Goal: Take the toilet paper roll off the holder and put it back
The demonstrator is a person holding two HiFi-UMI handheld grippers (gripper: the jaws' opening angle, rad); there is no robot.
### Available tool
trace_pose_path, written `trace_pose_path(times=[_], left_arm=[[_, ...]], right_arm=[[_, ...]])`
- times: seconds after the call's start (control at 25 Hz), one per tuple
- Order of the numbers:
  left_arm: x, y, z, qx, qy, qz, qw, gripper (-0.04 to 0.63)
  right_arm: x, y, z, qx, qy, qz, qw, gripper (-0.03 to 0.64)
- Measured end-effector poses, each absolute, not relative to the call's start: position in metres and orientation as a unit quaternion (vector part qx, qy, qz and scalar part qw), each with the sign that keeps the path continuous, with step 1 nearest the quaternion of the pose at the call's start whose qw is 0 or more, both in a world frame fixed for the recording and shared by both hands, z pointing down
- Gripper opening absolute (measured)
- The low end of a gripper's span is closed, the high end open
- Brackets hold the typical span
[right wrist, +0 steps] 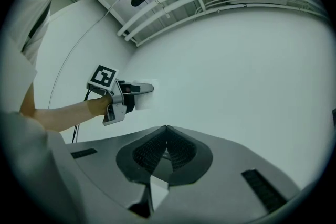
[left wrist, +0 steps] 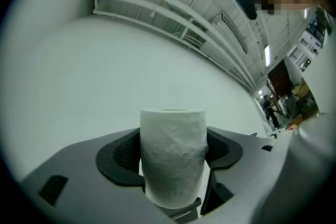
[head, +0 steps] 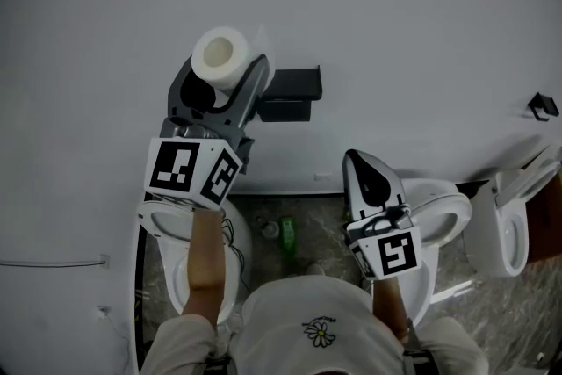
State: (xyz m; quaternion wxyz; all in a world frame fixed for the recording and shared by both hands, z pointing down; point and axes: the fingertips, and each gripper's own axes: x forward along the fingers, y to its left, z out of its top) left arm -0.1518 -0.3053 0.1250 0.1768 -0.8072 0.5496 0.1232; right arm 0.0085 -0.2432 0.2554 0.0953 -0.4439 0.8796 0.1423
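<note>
**A:** Where's the soft white toilet paper roll (head: 218,53)?

**B:** It's off the black wall-mounted holder (head: 294,88), near its left. The left gripper (head: 224,79) has it clamped across its sides in the jaws. The right gripper (head: 354,159) has its jaws closed and empty.

**A:** Handling?

**B:** It's probably light and crushable, so squeeze it gently at mid-height. The white toilets (head: 439,215) and the green bottle (head: 287,237) are below, and nothing blocks the holder.
</note>
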Motion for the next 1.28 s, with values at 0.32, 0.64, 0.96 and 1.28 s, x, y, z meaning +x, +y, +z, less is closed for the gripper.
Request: trace_pose_path(times=[0.32,0.64,0.96,1.28], left_arm=[[-0.150,-0.240,0.151,-0.782,0.570,0.147,0.206,0.342],[-0.163,-0.204,0.191,-0.756,0.597,0.172,0.205,0.342],[-0.175,-0.206,0.213,-0.736,0.627,0.180,0.180,0.342],[-0.176,-0.207,0.219,-0.735,0.630,0.175,0.180,0.342]], right_arm=[[-0.002,-0.239,0.253,-0.436,0.882,0.140,0.111,0.009],[-0.008,-0.228,0.251,-0.441,0.879,0.142,0.117,0.009],[-0.003,-0.238,0.260,-0.449,0.877,0.132,0.106,0.009],[-0.005,-0.241,0.264,-0.451,0.877,0.130,0.102,0.009]])
